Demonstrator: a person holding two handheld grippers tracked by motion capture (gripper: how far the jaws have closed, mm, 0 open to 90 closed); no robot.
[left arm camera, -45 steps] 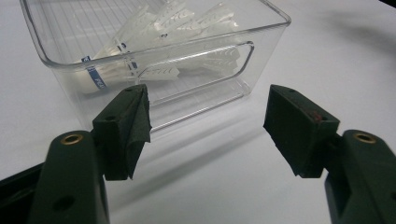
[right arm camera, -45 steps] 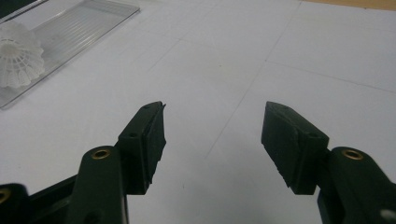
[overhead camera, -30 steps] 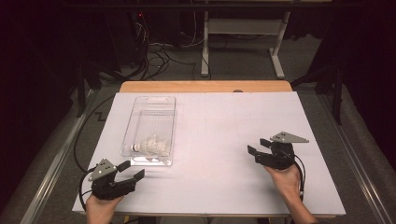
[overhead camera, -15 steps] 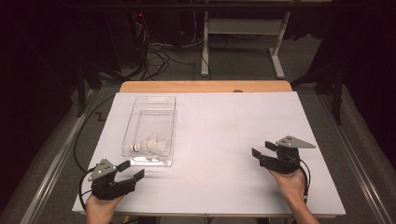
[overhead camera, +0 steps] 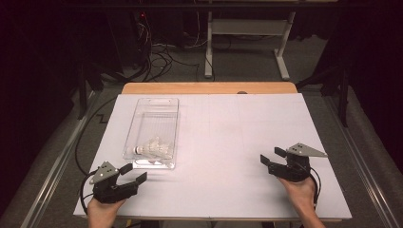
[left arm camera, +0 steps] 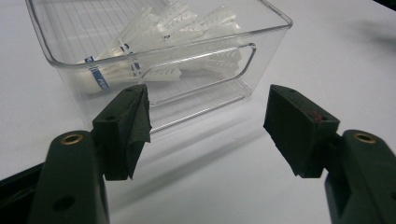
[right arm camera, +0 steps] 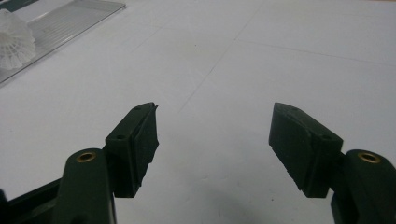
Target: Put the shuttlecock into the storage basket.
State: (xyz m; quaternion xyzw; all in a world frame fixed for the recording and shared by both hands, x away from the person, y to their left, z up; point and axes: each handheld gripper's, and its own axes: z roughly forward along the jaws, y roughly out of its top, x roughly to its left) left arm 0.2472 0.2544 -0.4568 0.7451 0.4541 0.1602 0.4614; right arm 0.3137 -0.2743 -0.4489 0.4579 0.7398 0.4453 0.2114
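We see the shuttlecock [overhead camera: 154,148] in the clear bin [overhead camera: 142,107], just beyond our left gripper [overhead camera: 134,174] fingers, spread and empty; right gripper [overhead camera: 269,157] fingers, just opening, stand well apart from it, empty.

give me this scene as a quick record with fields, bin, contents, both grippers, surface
bin: clear plastic bin, left half of the white table
contents: white shuttlecocks at its near end
left gripper: open, nothing between the jaws, just short of the bin's near wall
right gripper: jaws just been opening, nothing between them, over bare table at right
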